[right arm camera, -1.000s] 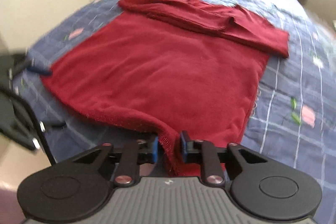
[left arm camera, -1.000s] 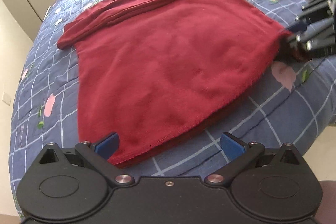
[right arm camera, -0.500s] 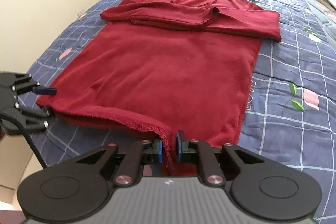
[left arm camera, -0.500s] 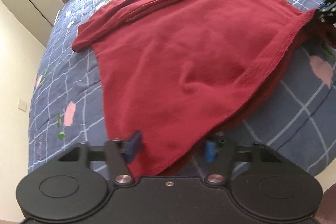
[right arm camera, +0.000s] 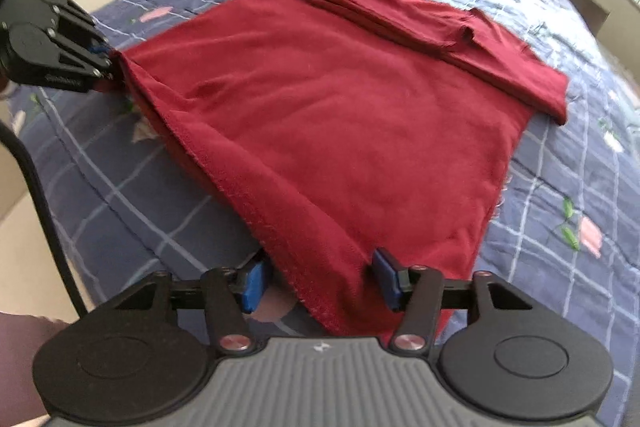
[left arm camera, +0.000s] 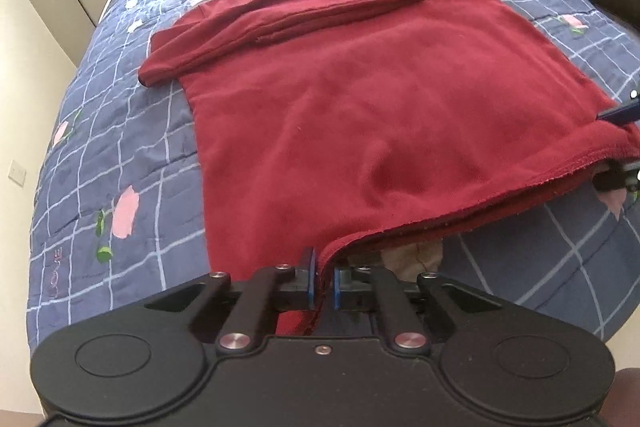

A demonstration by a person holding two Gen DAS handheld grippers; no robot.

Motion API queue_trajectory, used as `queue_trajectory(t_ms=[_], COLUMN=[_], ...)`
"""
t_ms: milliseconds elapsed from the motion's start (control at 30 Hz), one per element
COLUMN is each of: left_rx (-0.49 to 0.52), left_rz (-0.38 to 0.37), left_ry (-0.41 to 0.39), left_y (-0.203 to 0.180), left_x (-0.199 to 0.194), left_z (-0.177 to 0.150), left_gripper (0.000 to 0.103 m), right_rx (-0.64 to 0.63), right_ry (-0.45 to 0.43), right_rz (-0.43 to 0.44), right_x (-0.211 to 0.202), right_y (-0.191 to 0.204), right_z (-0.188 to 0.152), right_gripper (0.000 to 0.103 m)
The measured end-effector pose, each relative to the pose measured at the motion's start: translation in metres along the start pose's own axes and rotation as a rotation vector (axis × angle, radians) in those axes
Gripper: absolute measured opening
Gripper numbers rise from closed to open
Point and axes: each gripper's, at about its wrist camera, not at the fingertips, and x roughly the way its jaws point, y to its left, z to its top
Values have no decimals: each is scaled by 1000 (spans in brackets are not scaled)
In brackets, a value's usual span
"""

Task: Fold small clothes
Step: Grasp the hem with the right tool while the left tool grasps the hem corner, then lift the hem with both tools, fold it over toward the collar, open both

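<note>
Near the bed's [left arm camera: 120,147] edge, the left gripper [left arm camera: 323,283] pinches the red top's [left arm camera: 380,99] hem corner for folding, while the right gripper [right arm camera: 320,281], its jaws opening, straddles the other corner unclamped.

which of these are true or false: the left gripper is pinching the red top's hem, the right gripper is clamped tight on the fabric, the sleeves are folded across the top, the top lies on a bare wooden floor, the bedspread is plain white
1. The left gripper is pinching the hem of the red top. True.
2. The right gripper is clamped tight on the fabric. False: its jaws are opening, and the hem corner lies loose between the blue pads.
3. The sleeves are folded across the upper part of the top. True.
4. The top lies on a bare wooden floor. False: it lies on a bed with a quilted bedspread.
5. The bedspread is plain white. False: it is blue with a pale grid and pink flowers.
</note>
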Motion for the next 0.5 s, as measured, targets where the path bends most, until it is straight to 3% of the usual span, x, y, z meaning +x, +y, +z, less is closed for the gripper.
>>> queue_trajectory(t_ms=[67,100,233,300,500], left_rx=[15,24,98,130,178], left_rz=[12,19,39,33,55], left_ry=[5,11,80,89,18], left_y=[1,2,0,-1,-4], left_x=[1,2,7,4,-31], left_z=[0,0,-3,-5,-2], left_gripper=[16,21,22,4,3], right_rx=[-2,-1,36,29,8], right_ry=[-4,-3,0,-5,-56], right_rz=[-35,-50,-39,-45,-44], right_x=[-3,-4,-15,-23,-57], right_y=[1,0,-6,-5,-3], right_z=[1,2,5,7,12], right_gripper=[24,19,10,7,5])
